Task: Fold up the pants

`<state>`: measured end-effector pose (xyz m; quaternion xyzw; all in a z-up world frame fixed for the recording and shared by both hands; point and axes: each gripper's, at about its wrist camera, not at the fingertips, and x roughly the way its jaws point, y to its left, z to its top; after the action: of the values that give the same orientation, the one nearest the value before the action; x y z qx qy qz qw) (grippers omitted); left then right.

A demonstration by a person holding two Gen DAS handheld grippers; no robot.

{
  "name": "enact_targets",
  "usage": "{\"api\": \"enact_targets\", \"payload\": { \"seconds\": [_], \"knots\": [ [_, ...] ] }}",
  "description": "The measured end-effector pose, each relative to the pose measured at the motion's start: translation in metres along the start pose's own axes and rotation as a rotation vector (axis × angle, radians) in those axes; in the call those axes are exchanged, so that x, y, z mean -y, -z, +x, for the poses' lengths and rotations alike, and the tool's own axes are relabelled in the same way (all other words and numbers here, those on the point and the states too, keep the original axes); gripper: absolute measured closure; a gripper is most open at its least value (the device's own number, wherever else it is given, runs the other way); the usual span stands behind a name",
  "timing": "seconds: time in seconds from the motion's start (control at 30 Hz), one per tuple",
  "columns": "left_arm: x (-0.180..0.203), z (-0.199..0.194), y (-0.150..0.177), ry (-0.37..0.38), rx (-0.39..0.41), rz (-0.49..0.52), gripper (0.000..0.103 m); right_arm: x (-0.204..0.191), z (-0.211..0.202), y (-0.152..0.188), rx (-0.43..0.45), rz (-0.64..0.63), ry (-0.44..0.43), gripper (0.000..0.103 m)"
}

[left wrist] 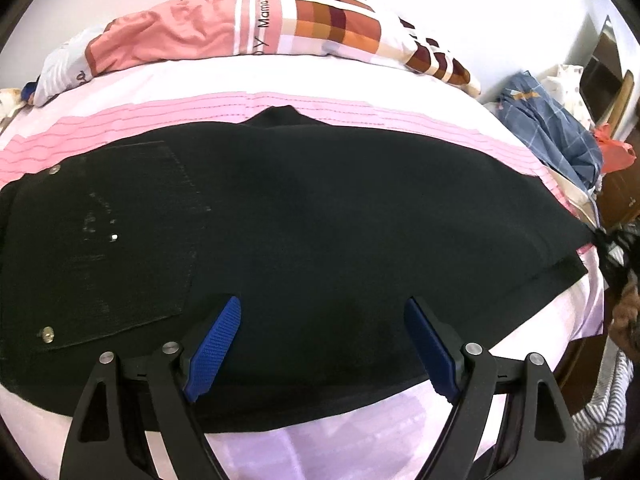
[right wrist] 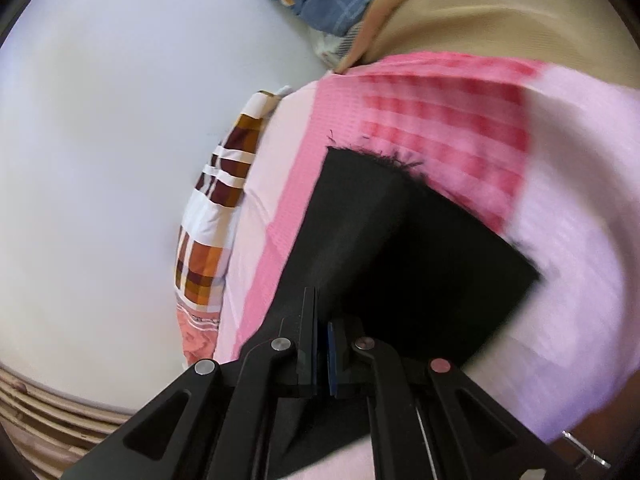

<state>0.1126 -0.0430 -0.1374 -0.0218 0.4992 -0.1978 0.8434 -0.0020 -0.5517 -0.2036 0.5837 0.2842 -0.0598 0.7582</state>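
Black pants [left wrist: 304, 216] lie flat across a bed with a pink and white cover [left wrist: 280, 108], back pocket with rivets at the left. My left gripper [left wrist: 322, 344] hovers open just above the pants' near edge, with blue pads [left wrist: 216, 344] spread wide and nothing between them. In the right wrist view my right gripper [right wrist: 322, 344] is shut on the black pants [right wrist: 392, 248], pinching the fabric near a frayed leg end [right wrist: 376, 156], which hangs lifted over the pink cover [right wrist: 440, 112].
A folded quilt in pink and brown checks [left wrist: 280, 28] lies along the bed's far side by the white wall. Blue checked clothes [left wrist: 560, 132] and other laundry pile at the right, beside wooden furniture [left wrist: 616, 196]. A beige cloth [right wrist: 500, 12] lies past the bed's end.
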Motion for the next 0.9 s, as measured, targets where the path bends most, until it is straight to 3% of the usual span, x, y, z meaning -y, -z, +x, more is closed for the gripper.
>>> {"api": "enact_targets", "payload": {
  "seconds": [0.2, 0.5, 0.57, 0.67, 0.73, 0.83, 0.9],
  "knots": [
    [-0.005, -0.006, 0.006, -0.011, 0.001, 0.001, 0.019, 0.032, -0.006, 0.010, -0.002, 0.067, 0.034, 0.098],
    [-0.004, -0.010, 0.011, -0.014, 0.003, 0.037, 0.019, 0.038, -0.013, 0.007, -0.008, 0.066, 0.041, 0.098],
    [-0.005, -0.008, 0.011, -0.021, -0.001, 0.043, 0.019, 0.052, -0.013, 0.003, -0.002, 0.116, 0.065, 0.094],
    [-0.005, -0.009, 0.011, -0.012, 0.001, 0.035, 0.019, 0.064, -0.023, 0.004, -0.001, 0.205, 0.016, 0.092],
    [-0.006, -0.012, 0.011, 0.000, 0.002, 0.028, 0.019, 0.053, -0.034, 0.011, 0.009, 0.184, 0.025, 0.077],
    [-0.006, -0.019, 0.009, 0.016, 0.016, 0.024, 0.019, 0.017, -0.042, 0.035, -0.057, 0.135, -0.012, 0.072],
    [-0.006, -0.025, 0.008, 0.022, 0.029, 0.031, 0.019, -0.007, -0.023, 0.069, -0.172, 0.092, -0.077, 0.072]
  ]
}}
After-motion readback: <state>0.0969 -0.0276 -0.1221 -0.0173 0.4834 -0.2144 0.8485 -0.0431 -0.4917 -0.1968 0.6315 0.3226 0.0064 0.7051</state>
